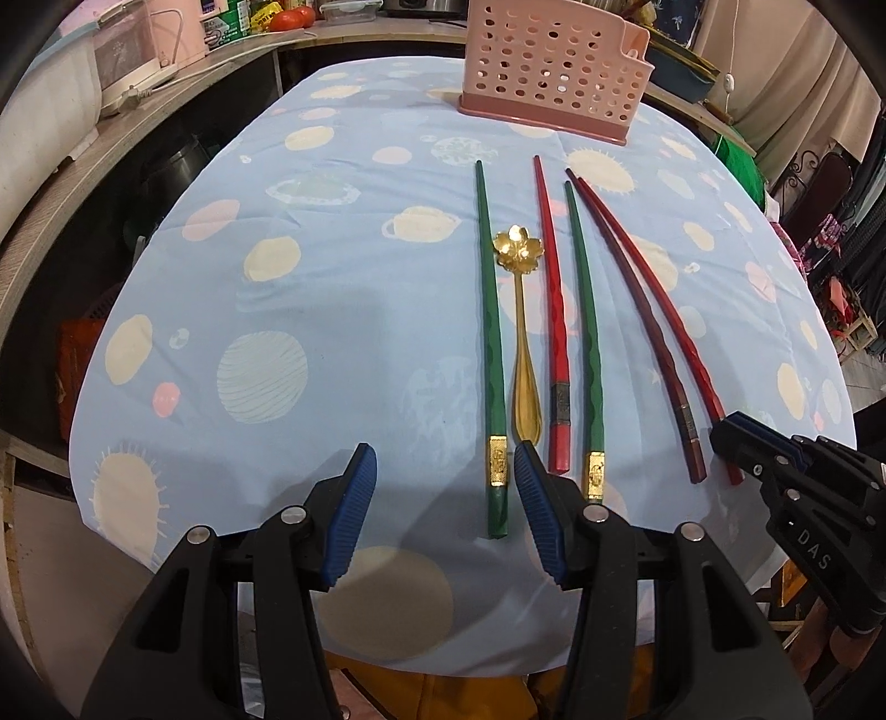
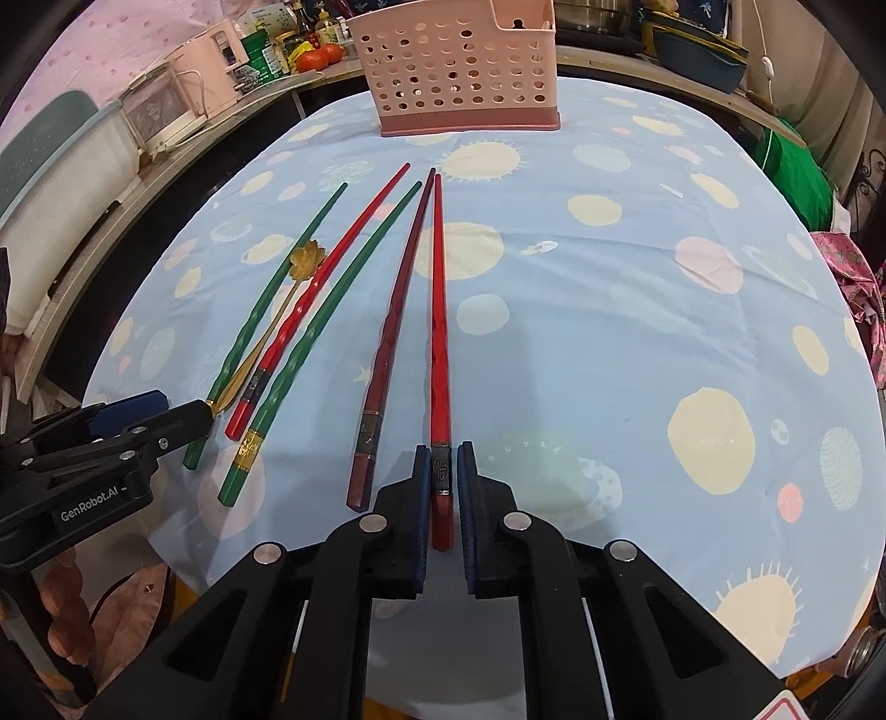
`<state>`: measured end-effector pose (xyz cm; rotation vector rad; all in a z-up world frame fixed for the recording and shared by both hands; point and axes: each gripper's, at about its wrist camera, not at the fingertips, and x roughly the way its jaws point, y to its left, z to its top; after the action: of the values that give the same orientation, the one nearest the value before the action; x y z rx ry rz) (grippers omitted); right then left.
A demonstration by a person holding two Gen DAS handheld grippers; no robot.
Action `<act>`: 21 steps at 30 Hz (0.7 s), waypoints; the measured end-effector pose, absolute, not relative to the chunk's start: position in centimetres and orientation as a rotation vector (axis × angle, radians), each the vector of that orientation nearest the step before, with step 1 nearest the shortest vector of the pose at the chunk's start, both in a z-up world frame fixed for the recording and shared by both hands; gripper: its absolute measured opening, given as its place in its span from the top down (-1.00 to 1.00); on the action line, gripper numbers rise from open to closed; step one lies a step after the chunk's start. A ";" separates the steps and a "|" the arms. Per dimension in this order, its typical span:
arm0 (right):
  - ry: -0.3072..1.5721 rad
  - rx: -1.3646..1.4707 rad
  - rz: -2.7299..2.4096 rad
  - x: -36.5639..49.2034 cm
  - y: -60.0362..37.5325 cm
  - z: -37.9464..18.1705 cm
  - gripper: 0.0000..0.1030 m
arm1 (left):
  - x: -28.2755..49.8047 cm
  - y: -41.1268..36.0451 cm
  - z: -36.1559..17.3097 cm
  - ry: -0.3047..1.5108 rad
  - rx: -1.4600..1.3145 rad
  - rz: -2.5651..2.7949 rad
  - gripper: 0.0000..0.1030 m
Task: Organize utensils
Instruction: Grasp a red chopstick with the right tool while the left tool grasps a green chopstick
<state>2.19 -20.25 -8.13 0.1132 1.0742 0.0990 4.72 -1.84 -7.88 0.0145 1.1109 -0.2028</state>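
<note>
Several chopsticks and a gold flower-bowled spoon (image 1: 518, 252) lie side by side on a blue planet-print tablecloth (image 1: 332, 249). My right gripper (image 2: 443, 454) is shut on the thick end of a bright red chopstick (image 2: 440, 332), which still rests on the cloth beside a maroon one (image 2: 396, 321). My left gripper (image 1: 443, 459) stands open low over the near ends. The left green chopstick (image 1: 490, 332) ends between its fingers, close to the right pad. A second green chopstick (image 1: 587, 343) and a red one (image 1: 554, 310) lie just right of it. The right gripper (image 1: 725, 432) shows at that view's right edge.
A pink perforated utensil holder (image 1: 554, 61) stands upright at the far end of the table. Counters with appliances, jars and tomatoes (image 1: 290, 19) ring the far side. Bare cloth stretches left of the utensils in the left wrist view and right of them in the right wrist view.
</note>
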 end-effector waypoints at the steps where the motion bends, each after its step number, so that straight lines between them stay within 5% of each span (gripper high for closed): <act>1: 1.075 0.114 0.099 2.2 -20.2 -8.1 0.82 | 4.7 -1.8 -8.0 1.113 0.015 -0.202 0.05; 7: 1.074 0.115 0.099 2.2 -20.3 -8.1 0.82 | 4.7 -1.8 -8.1 1.103 0.019 -0.195 0.09; 17: 1.075 0.114 0.100 2.2 -20.3 -8.2 0.82 | 4.6 -1.3 -8.0 1.099 0.015 -0.192 0.82; 21: 1.074 0.114 0.099 2.2 -20.2 -8.2 0.83 | 4.7 -1.3 -8.0 1.100 0.007 -0.203 0.84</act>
<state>2.16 -20.24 -8.16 0.1144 1.0745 0.0987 4.66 -1.30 -7.99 0.0066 1.1004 -0.2033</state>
